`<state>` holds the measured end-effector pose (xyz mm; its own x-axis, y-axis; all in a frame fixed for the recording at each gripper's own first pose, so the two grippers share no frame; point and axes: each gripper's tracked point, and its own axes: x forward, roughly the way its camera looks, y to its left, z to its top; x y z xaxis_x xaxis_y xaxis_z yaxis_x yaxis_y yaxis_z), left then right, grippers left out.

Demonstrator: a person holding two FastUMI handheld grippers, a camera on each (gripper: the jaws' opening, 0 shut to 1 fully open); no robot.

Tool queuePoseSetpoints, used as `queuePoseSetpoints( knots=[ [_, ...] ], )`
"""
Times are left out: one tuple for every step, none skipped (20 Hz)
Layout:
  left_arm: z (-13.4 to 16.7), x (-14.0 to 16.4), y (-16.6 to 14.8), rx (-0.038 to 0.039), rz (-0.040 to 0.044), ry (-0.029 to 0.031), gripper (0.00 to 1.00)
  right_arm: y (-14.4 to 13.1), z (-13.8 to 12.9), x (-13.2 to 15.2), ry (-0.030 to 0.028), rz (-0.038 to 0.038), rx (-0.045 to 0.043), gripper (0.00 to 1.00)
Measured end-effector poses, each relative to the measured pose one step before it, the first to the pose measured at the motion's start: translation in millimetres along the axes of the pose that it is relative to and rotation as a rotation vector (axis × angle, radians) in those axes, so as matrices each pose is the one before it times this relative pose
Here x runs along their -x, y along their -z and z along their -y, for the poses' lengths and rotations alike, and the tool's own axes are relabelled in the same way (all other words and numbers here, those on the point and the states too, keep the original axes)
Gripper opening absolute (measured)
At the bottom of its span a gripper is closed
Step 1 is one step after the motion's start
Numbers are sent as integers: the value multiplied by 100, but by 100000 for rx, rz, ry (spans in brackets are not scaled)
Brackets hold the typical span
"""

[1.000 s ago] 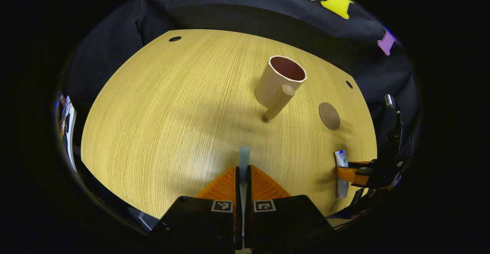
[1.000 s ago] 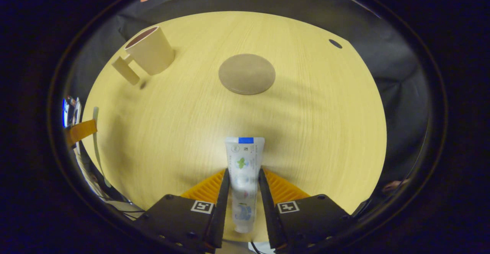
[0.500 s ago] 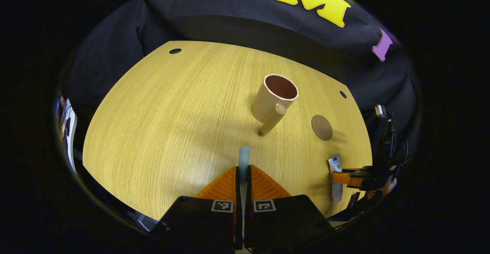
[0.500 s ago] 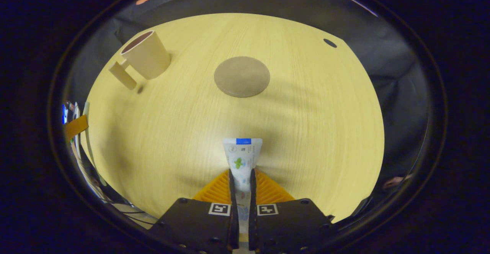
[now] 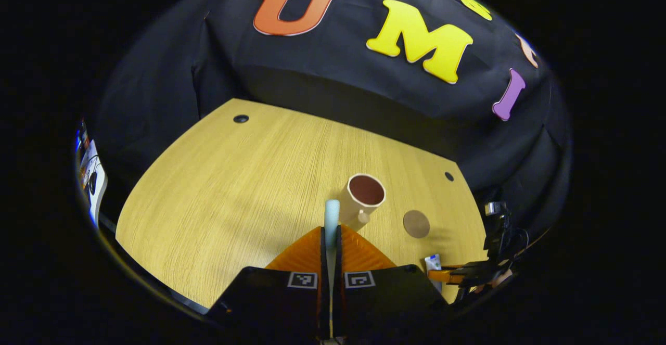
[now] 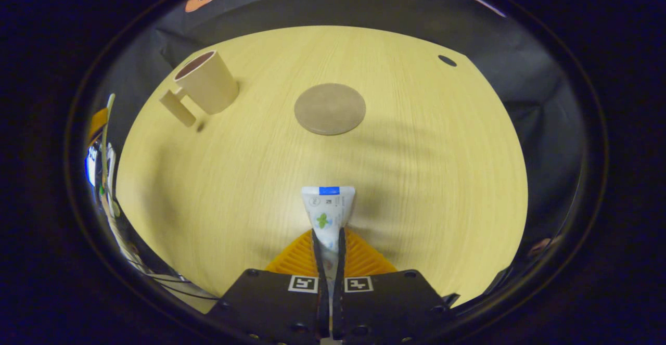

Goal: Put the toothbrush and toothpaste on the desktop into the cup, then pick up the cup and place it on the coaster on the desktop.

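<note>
Left tongs (image 5: 330,230) clamped on the toothbrush (image 5: 331,215), pale blue end poking straight out ahead between the orange fingers, held lengthwise, probably so as to drop end-first into the cup (image 5: 362,197). Cup standing upright on the worktop (image 5: 234,189) just ahead of these tongs and slightly to their right, mouth open and empty (dark red inside), handle turned toward the tongs. Coaster (image 5: 416,224) lying flat farther to the right, near the cup but apart from it, bare for now since the cup goes there last.

Right tongs (image 6: 329,235) pinched tight on the toothpaste (image 6: 328,209), flat crimped end forward, cap end hidden back between the fingers; gripped along its length likely for the same end-first drop. From these tongs, coaster (image 6: 330,109) straight ahead and cup (image 6: 205,82) well off to the front left. Right tongs also visible from the left gripper view, low at the right, tube held out sideways.

Count: one toothbrush, one toothpaste tube, one cup, one coaster, two tongs. Neither item in the cup yet, so first step judged unfinished; whether the tube is lifted clear of the worktop, hard to tell.
</note>
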<state>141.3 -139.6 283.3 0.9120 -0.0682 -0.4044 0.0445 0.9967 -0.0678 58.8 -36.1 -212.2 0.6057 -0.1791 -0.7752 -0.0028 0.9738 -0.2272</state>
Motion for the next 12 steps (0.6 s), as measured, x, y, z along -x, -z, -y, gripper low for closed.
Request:
queuePoseSetpoints(
  knots=[
    [390, 648, -2081, -414, 5920, 1846, 5, -29, -97, 311, -574, 1123, -632, 7],
    [388, 582, -2338, -298, 6229, 2027, 5, -187, -87, 433, -381, 1260, -717, 4],
    [266, -709, -589, -481, 6102, 2117, 5, -99, 18, 432, -459, 1043, -492, 4],
    [240, -958, -622, -572, 5756, 1988, 5, -216, -68, 473, -257, 1292, -619, 7],
    [140, -1546, 182, -485, 4624, 2113, 5, -119, -184, 423, -324, 1334, -550, 4],
    [315, -1817, 575, -287, 3788, 2309, 5, -183, -188, 500, -287, 1318, -451, 4],
    [198, -1998, 1565, -109, 3349, 2226, 5, -146, -97, 465, 10, 1546, -548, 7],
    [409, -1976, 915, -48, 2752, 2205, 5, -115, -41, 486, 183, 1393, -395, 7],
    [756, -1265, -45, -123, 3315, 3032, 5, -151, -33, 394, 578, 1380, -695, 4],
    [436, -971, -197, -53, 3055, 2430, 5, -101, -113, 262, 250, 1319, -593, 4],
    [353, -780, -507, 417, 3103, 2396, 5, -6, -98, 451, 184, 1245, -745, 4],
    [98, -897, -398, 430, 3742, 1746, 5, -89, -66, 391, 262, 1267, -573, 4]
  ],
)
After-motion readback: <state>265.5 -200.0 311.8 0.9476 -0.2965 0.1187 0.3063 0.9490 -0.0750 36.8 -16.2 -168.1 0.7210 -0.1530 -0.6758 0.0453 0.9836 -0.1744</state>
